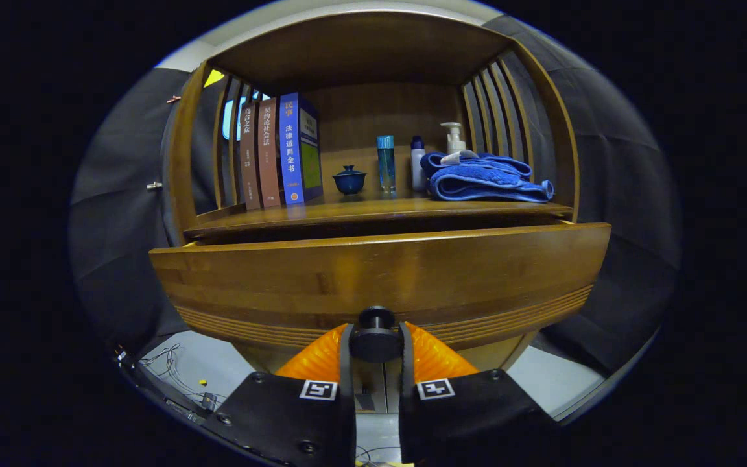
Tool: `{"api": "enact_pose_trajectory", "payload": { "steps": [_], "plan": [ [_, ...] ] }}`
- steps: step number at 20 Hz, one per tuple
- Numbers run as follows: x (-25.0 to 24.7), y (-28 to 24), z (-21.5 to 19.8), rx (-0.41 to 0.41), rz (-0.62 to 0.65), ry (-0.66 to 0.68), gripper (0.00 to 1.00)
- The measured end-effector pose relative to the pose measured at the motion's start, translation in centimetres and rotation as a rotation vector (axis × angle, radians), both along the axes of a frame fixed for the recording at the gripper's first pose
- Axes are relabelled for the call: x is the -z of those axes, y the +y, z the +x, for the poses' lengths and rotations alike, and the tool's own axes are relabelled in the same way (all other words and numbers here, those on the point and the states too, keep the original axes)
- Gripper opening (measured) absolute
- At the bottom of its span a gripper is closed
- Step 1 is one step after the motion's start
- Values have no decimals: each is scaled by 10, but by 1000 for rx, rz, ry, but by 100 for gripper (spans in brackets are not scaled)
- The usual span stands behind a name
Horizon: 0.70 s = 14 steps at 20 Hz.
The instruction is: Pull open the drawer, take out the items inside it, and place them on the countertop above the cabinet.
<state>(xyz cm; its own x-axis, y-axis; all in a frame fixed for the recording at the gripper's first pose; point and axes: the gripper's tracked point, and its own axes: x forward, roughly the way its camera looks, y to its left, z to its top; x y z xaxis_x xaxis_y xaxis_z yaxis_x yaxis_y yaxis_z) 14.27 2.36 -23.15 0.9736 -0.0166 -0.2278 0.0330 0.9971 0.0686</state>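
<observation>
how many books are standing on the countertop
3. All upright in a row at the far end of the countertop from the blue towel: brown book, reddish-brown book, blue book nearest the teacup. More may hide behind them.

Three books [279,152] stand upright at the left of the shelf, leaning against the slatted side. To their right sits a small blue lidded cup [349,179], then a tall blue bottle [386,163], a white bottle [417,163] and a pump dispenser [454,137]. A folded blue towel [485,179] lies just in front of the dispenser.
</observation>
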Motion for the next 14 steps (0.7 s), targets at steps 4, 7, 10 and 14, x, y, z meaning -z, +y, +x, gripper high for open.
{"api": "enact_pose_trajectory", "payload": {
  "steps": [4,7,10,14],
  "plan": [
    [1,1,-35,1,7,4,30],
    [2,2,-58,-4,-7,7,30],
    [6,1,-74,-4,-14,16,30],
    [10,2,-88,-4,-9,25,30]
  ]
}}
